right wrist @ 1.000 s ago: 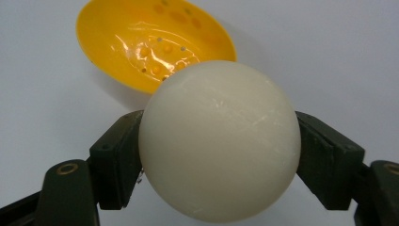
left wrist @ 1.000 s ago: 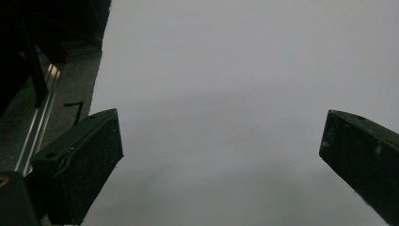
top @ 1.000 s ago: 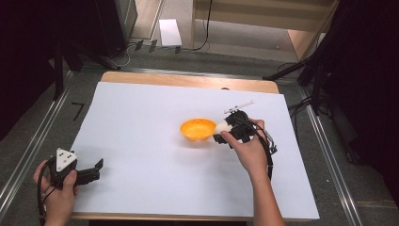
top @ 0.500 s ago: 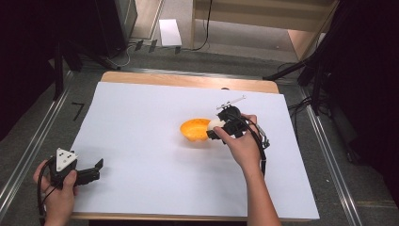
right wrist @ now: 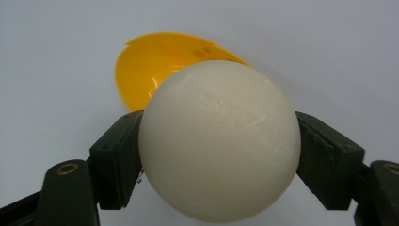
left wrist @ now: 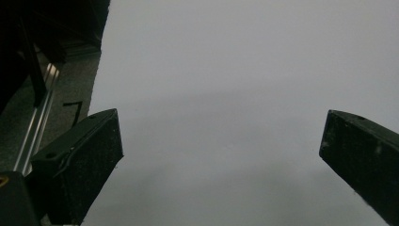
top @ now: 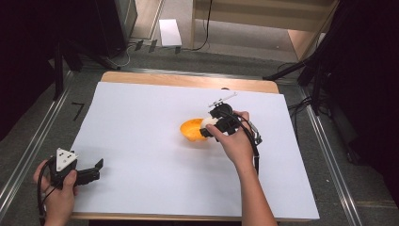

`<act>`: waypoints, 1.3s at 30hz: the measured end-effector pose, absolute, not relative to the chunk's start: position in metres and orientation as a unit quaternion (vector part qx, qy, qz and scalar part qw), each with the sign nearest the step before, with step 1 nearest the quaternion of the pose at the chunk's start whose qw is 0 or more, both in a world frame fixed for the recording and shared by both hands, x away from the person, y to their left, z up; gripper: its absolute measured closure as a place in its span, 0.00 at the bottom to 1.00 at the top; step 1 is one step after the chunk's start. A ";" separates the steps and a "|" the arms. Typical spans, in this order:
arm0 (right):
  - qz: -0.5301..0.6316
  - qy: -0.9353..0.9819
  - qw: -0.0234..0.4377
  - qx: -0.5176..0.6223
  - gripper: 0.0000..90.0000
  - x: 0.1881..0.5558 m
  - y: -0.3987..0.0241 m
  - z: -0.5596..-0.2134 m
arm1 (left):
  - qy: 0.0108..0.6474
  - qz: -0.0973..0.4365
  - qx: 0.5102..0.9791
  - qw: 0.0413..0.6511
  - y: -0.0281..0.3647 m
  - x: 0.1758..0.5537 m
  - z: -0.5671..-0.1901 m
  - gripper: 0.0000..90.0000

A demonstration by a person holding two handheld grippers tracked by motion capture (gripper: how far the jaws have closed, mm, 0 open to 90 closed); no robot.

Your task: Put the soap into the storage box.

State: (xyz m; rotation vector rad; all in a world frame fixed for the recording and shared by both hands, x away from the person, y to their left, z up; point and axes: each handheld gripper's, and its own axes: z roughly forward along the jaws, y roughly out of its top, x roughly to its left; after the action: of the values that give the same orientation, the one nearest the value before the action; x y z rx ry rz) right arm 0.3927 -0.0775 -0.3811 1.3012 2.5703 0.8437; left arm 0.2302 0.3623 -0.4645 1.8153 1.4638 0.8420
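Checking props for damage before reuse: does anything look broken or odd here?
The orange bowl has a small notch in its rim at its upper left. The white ball in the right gripper looks intact.

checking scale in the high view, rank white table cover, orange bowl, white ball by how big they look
1. White table cover, by far the largest.
2. Orange bowl.
3. White ball, smallest, held in the right tongs at the bowl's rim and partly hidden.

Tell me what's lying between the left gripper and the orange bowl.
Nothing: in the high view, only bare white sheet lies between the left gripper and the orange bowl.
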 end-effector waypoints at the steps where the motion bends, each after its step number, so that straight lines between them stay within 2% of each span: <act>1: 0.280 0.855 0.070 0.430 0.27 0.393 -0.076 -0.381 | 0.558 0.321 0.692 0.325 0.362 0.230 -0.464 0.00; 26: 0.271 0.856 0.064 0.436 0.27 0.407 -0.048 -0.395 | 0.560 0.318 0.693 0.324 0.363 0.231 -0.464 0.00; 39: 0.244 0.857 0.063 0.450 0.27 0.415 -0.040 -0.417 | 0.560 0.318 0.693 0.324 0.363 0.231 -0.464 0.00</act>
State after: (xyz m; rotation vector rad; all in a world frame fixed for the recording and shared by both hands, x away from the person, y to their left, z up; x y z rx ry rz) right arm 0.4151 -0.0401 -0.4169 1.3580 2.5890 0.7368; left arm 0.2307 0.3627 -0.4644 1.8184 1.4682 0.8329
